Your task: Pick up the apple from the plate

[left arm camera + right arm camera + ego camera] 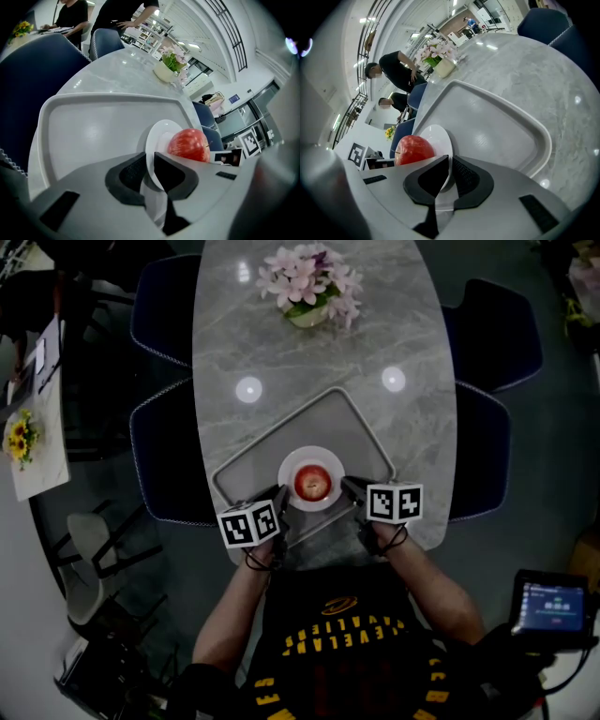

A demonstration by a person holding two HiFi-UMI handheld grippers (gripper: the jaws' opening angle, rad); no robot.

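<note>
A red apple sits in the middle of a small white plate on a grey tray. My left gripper is at the plate's left edge and my right gripper at its right edge. In the left gripper view the plate's rim runs between the dark pads of the left gripper, which close on it, with the apple just beyond. In the right gripper view the right gripper pinches the rim the same way, beside the apple.
The tray lies at the near end of an oval marble table. A pot of pink flowers stands at the far end. Dark blue chairs flank both sides. A side table with sunflowers is at the left, and people stand beyond.
</note>
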